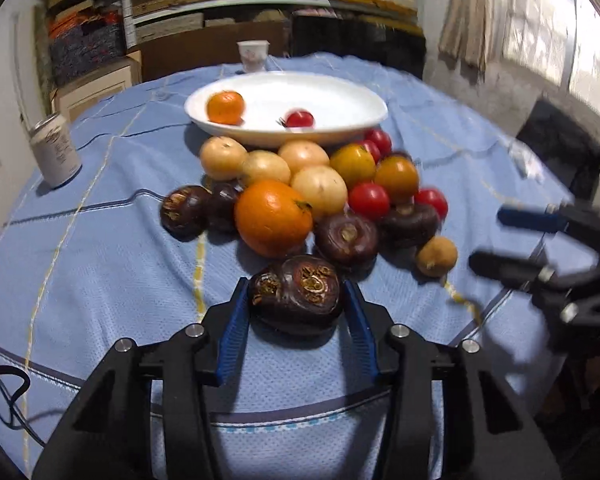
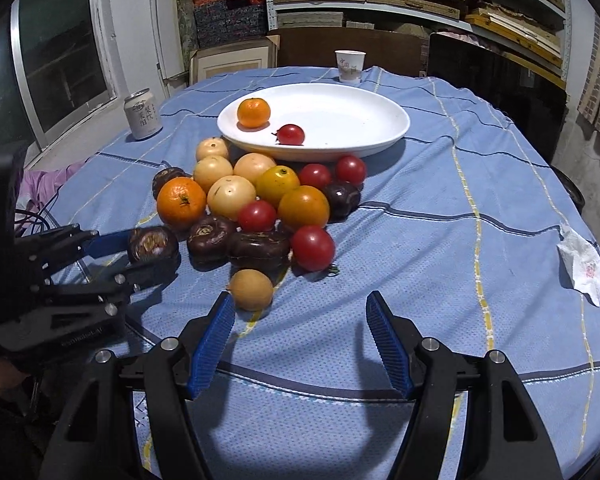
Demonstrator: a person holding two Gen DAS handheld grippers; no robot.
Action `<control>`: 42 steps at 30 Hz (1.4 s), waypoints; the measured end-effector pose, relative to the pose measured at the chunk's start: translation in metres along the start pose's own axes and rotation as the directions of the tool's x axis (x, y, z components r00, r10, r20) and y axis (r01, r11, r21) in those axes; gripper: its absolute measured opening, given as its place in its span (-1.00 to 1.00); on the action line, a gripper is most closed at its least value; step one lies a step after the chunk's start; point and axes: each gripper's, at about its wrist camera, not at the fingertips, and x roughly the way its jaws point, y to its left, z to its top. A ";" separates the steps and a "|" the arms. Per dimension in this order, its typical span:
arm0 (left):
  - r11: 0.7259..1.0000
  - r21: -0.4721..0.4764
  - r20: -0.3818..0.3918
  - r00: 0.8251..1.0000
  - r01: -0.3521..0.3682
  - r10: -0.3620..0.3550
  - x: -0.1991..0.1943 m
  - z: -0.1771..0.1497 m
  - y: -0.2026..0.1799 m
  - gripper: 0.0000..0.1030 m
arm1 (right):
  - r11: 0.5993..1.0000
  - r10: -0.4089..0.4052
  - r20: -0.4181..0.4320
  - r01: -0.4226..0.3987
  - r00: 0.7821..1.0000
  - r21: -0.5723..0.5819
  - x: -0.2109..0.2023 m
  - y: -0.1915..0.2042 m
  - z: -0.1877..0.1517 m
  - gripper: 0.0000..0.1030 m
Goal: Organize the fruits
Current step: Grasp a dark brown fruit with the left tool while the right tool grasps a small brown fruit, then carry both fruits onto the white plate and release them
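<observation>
A pile of fruit lies on the blue tablecloth: oranges, pale yellow round fruits, red tomatoes and dark purple water chestnuts. My left gripper [image 1: 296, 292] is shut on a dark purple water chestnut [image 1: 296, 298] at the pile's near edge; it also shows in the right wrist view [image 2: 153, 245]. A white plate [image 1: 340, 98] behind the pile holds a small orange [image 1: 225, 108] and a tomato [image 1: 299, 119]. My right gripper [image 2: 300, 308] is open and empty, just right of a small brown fruit [image 2: 251, 290]. It shows blurred in the left wrist view [image 1: 490, 238].
A drink can [image 2: 142, 116] stands at the table's left. A paper cup [image 2: 350, 65] stands behind the plate. A crumpled tissue [image 2: 584, 266] lies near the right edge. Cables hang off the left side. Shelves and boxes stand behind the table.
</observation>
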 end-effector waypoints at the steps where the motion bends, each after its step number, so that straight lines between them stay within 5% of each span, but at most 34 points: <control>1: 1.000 -0.016 0.010 1.000 0.007 -0.006 -0.001 0.000 0.003 -0.11 | 1.000 0.005 -0.003 -0.005 1.000 -0.007 0.002 0.003 0.000 0.33; 11: 0.999 -0.041 0.036 0.999 0.016 -0.015 -0.006 -0.001 0.008 -0.11 | 0.999 0.005 -0.013 -0.006 1.000 -0.039 0.022 0.024 0.005 0.32; 14: 0.999 -0.039 0.036 0.999 0.017 -0.015 -0.006 -0.001 0.008 -0.11 | 0.999 0.007 -0.028 -0.008 1.000 -0.049 0.030 0.028 0.007 -0.05; 15: 0.999 -0.039 0.035 0.999 0.017 -0.015 -0.006 -0.001 0.008 -0.11 | 0.999 0.016 -0.037 -0.018 0.999 -0.046 0.034 0.028 0.006 -0.31; 18: 0.999 -0.040 0.036 0.999 0.018 -0.016 -0.006 -0.001 0.008 -0.11 | 0.999 0.018 -0.024 -0.019 1.000 -0.050 0.034 0.029 0.005 -0.44; 42: 0.999 -0.049 0.027 1.000 0.003 -0.002 -0.005 -0.001 0.009 -0.11 | 0.999 0.031 0.018 -0.031 0.999 -0.009 0.016 0.016 -0.001 -0.44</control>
